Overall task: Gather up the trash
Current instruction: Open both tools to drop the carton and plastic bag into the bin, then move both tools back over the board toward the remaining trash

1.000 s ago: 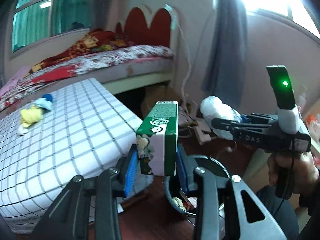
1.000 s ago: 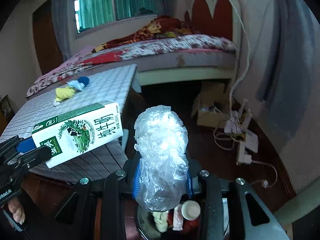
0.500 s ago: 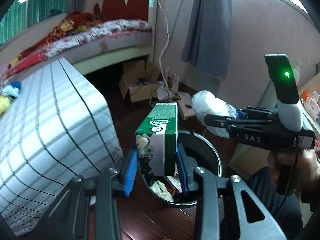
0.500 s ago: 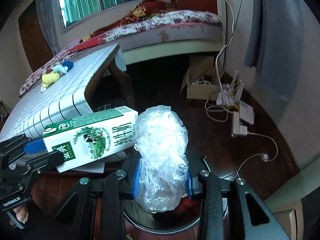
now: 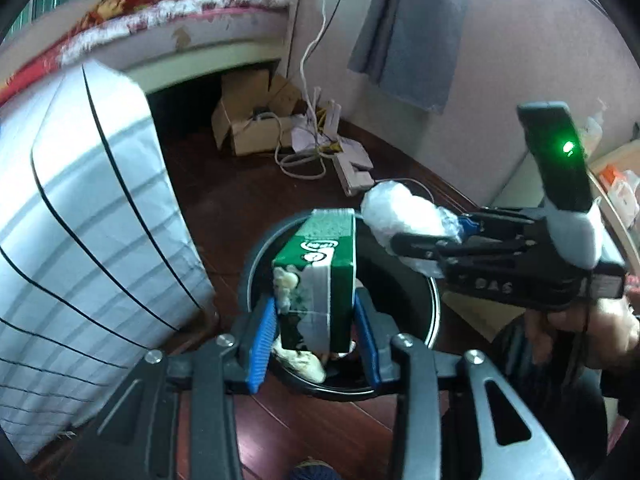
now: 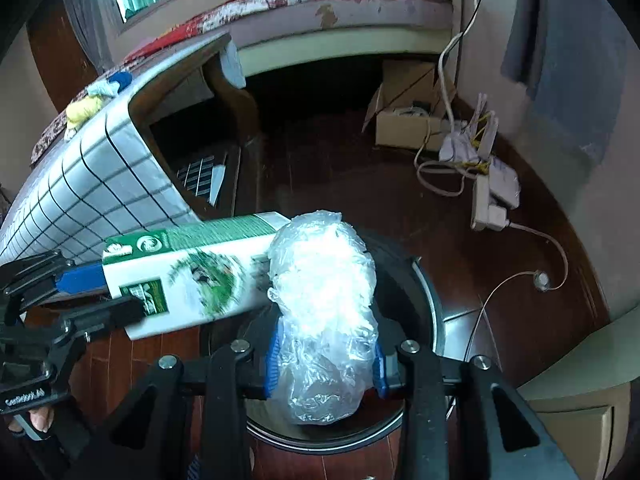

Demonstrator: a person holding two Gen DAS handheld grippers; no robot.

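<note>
**Kid:** Green and white, that's the milk box! Where is it?

**Helper:** In the middle of the left view, between the blue pads of the left tongs. It hangs right over the black trash bin, which sits low in the middle of the frame.

**Kid:** Are the tongs squeezing it?

**Helper:** They are opening now. The pads sit just beside the box on both sides, with a thin gap showing on the left side. So I think the box is being let go.

**Kid:** And the crinkly plastic ball?

**Helper:** It is low in the middle of the right view, between the pads of the right tongs. Those are opening too. The plastic still fills the space between them, and it is also over the bin.

**Kid:** Is the job nearly done?

**Helper:** Partly, I think. Some trash already lies in the bin. These two pieces are about to drop. But a yellow thing and a blue thing lie on the checked cloth at the upper left. They may be next.
</note>
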